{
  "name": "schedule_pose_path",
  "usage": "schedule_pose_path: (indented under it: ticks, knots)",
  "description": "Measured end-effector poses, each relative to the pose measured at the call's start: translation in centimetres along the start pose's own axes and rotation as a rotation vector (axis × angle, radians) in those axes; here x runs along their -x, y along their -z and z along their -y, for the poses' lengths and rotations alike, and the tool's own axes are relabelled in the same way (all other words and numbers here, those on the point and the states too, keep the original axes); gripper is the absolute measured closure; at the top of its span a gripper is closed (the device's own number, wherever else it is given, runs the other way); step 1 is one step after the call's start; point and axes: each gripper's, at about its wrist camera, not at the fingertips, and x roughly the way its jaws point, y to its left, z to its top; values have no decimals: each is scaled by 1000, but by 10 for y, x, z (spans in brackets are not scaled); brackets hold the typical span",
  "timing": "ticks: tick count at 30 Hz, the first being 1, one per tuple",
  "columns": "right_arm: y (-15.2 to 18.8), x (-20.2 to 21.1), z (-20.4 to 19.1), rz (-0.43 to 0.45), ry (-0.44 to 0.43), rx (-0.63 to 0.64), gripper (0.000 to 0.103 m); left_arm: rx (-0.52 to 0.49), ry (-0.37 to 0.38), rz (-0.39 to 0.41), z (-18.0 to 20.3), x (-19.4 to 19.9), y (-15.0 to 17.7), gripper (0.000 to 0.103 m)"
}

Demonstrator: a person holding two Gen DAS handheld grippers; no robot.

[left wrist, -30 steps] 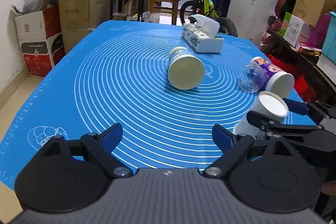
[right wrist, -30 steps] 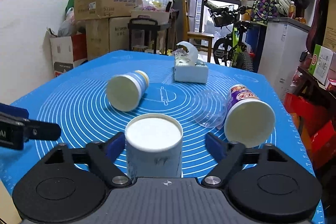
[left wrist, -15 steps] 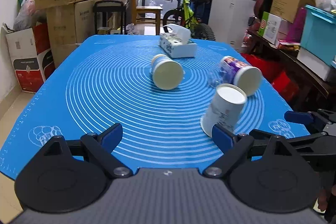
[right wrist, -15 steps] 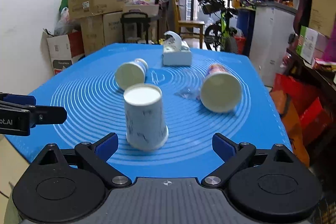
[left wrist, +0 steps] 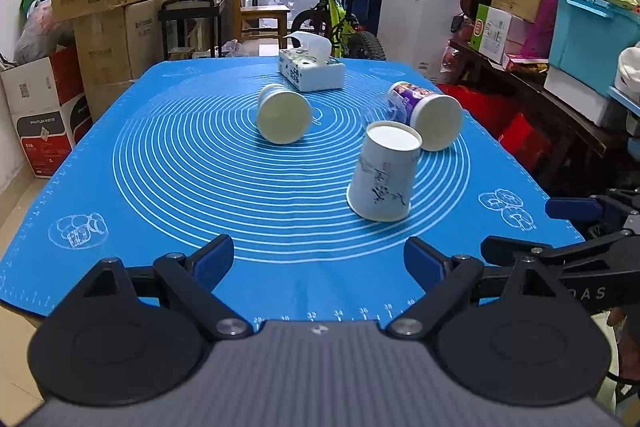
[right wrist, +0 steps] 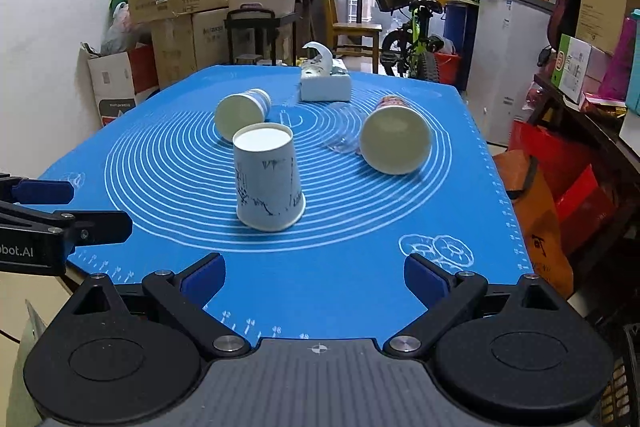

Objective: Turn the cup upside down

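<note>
Backed off from the inverted cup (right wrist: 267,183), my right hand-held gripper (right wrist: 314,277) gaped empty; two toppled cups (right wrist: 394,139) lay beyond on the worktop (right wrist: 360,267).

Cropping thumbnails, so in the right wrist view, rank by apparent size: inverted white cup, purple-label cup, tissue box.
1. inverted white cup, nearest the camera
2. purple-label cup, close behind in apparent size
3. tissue box, farthest, so true size unsure

A second ago the white paper cup with ink markings (right wrist: 268,183) sits between the right gripper's (right wrist: 314,277) spread jaws; now it stands mouth-down mid-frame, apart from them. The left gripper (left wrist: 318,263) is also farther from the worktop's things.
</note>
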Motion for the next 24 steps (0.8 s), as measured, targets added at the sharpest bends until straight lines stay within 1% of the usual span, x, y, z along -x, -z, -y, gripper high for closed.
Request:
schedule_pose_path:
  ticks: [9,24]
  knots:
    - [7,10,5,8,6,-11,7,-10,10,6,11,6,7,12]
    - [7,14,7,11,6,-14,7,-27,6,-6,17,6,14,12]
